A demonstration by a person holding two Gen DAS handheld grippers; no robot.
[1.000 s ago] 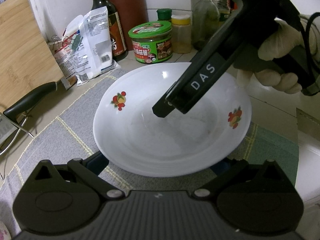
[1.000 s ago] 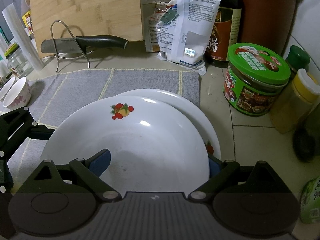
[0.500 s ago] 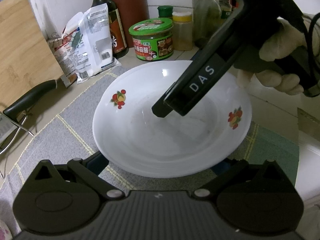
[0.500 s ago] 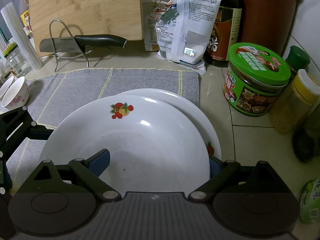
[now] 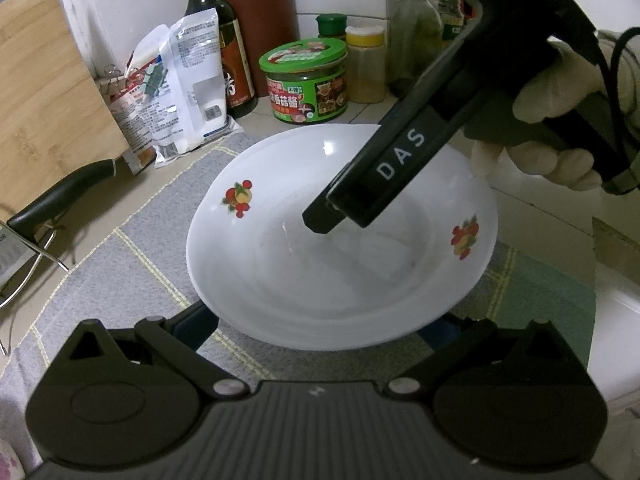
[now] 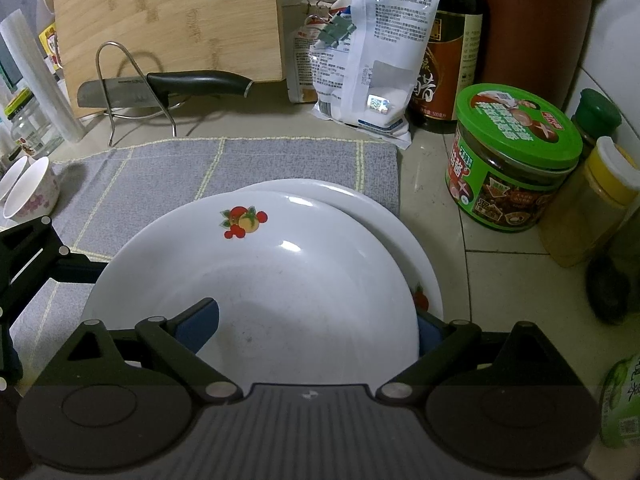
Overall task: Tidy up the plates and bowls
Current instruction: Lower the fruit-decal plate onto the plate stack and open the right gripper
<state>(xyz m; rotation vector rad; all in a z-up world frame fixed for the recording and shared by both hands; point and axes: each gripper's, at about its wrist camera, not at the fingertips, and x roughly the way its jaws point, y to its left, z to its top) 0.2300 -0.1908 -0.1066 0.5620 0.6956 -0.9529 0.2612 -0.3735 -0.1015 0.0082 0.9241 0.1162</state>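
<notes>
At the far left of the desk [image 6: 432,184], two small floral bowls [image 6: 28,190] are sitting on the edge of a grey checked mat [image 6: 168,176], with a glass jar [image 6: 30,128] behind them. Further in, a black-handled knife [image 6: 172,84] is lying across a wire stand [image 6: 136,92] in front of a bamboo cutting board [image 6: 168,20] that is leaning upright. The left gripper [image 5: 316,328] is reaching in from the mat side with its fingers spread wide; the near rim of the upper plate [image 5: 340,240] is lying between them, though I cannot tell whether the pads are touching it. That upper plate, white with fruit decals, is resting inside a second white plate [image 6: 400,232], slightly off-centre so the lower rim is showing as a crescent on the far right side; the pair is sitting at the right end of the mat, partly over the tiled desk. The right gripper [image 6: 318,330] is also standing wide open, one blue-padded finger lying over the inside of the upper plate and the other outside its rim; a gloved hand [image 5: 552,128] is gripping its handle. Behind the plates, a white food pouch [image 6: 372,60] is leaning against a dark sauce bottle [image 6: 448,48], and to the right are standing a green-lidded jar [image 6: 512,160] and a yellow spice shaker [image 6: 592,204].
</notes>
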